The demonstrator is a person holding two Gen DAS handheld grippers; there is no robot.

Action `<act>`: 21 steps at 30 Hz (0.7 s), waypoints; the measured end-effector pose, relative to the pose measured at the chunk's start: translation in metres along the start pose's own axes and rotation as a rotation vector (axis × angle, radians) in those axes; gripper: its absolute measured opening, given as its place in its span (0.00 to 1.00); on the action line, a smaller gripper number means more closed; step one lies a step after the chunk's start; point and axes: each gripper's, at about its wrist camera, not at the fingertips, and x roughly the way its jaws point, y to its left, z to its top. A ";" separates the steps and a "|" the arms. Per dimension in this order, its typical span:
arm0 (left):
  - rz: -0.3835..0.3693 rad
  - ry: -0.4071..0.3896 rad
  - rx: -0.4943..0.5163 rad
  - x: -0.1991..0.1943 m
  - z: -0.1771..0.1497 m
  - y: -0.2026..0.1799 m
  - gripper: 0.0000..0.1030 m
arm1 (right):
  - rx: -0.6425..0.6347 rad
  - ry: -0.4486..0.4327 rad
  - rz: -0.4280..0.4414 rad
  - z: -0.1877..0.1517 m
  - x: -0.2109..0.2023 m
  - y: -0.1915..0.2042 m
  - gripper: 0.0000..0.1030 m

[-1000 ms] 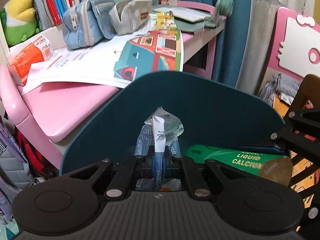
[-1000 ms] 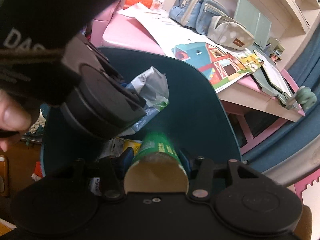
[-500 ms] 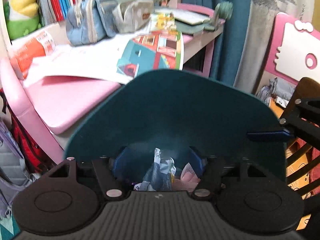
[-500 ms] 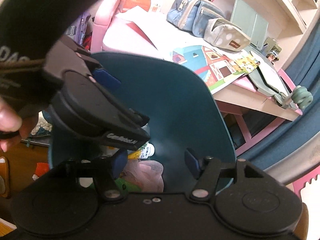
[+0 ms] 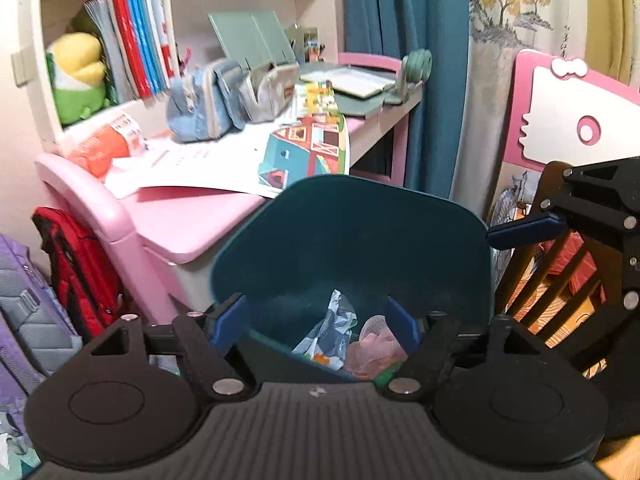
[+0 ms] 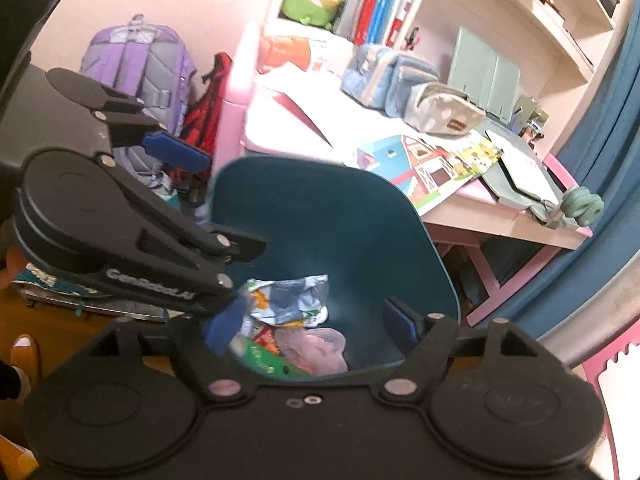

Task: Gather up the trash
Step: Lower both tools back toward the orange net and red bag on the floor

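Left tongs [image 5: 316,324] spread wide, empty, above the teal bin [image 5: 360,232]; right tongs [image 6: 314,326] likewise parted, gripping nothing, over the same bin [image 6: 320,216]. Inside, below both: crumpled blue-white wrapper [image 5: 330,334] [image 6: 286,300] to the left, touching pink netting [image 5: 374,346] [image 6: 316,350] on its right, green carton [image 6: 262,358] lowest. Just beyond, pink worktop [image 5: 188,224] with papers.

The left tongs [image 6: 192,232] carry white lettering reading roughly "GenRobot.AI". Print on the orange pack [image 5: 106,146] is too blurred to read.
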 end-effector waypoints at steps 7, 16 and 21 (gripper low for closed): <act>0.014 -0.050 -0.011 -0.056 -0.024 0.019 0.79 | -0.035 -0.036 0.036 0.000 -0.027 0.040 0.85; 0.049 -0.070 -0.094 -0.107 -0.080 0.067 0.81 | -0.036 -0.062 0.162 -0.003 -0.022 0.110 0.94; 0.087 -0.052 -0.131 -0.122 -0.126 0.101 0.81 | -0.001 -0.036 0.247 -0.013 0.004 0.154 0.95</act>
